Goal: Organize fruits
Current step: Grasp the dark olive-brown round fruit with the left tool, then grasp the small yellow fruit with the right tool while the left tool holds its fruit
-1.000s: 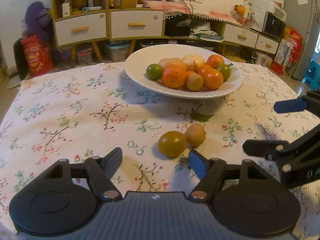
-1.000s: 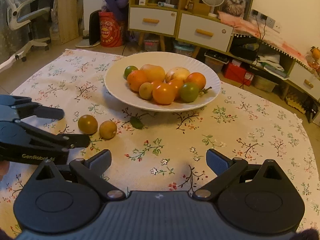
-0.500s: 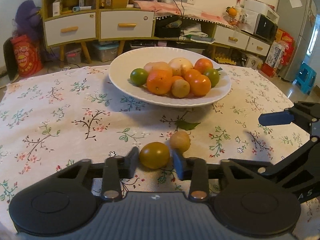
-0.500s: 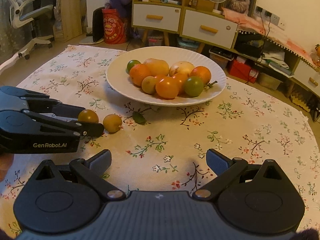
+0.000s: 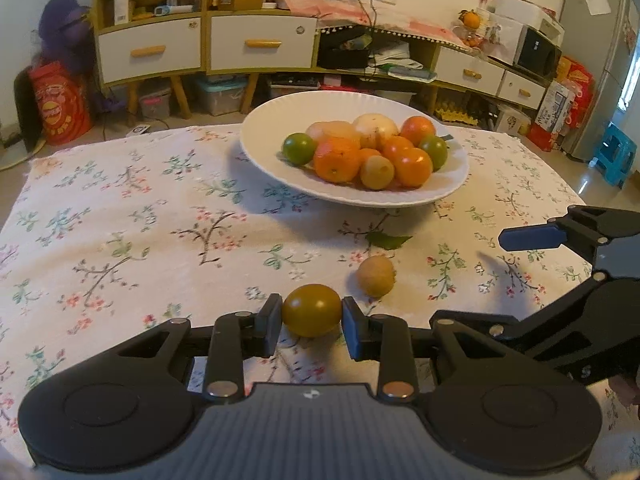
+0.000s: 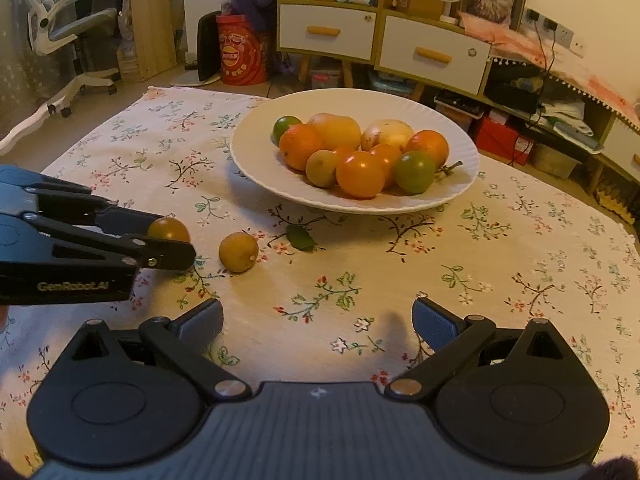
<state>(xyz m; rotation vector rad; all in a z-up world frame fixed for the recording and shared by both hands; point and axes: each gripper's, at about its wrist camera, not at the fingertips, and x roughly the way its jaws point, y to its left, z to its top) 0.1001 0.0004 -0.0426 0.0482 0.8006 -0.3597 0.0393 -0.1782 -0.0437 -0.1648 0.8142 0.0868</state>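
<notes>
My left gripper is shut on an olive-yellow round fruit just above the floral tablecloth; it also shows in the right wrist view. A small tan fruit lies on the cloth just right of it, also in the right wrist view. A white plate farther back holds several oranges, green and pale fruits. My right gripper is open and empty over the cloth, near the front; it also shows at the right of the left wrist view.
A green leaf lies on the cloth between the tan fruit and the plate. Cabinets with drawers stand beyond the table. An office chair is off to the far left.
My left gripper has moved forward to the olive-yellow fruit and closed on it. The right gripper has stayed open and nearly still.
</notes>
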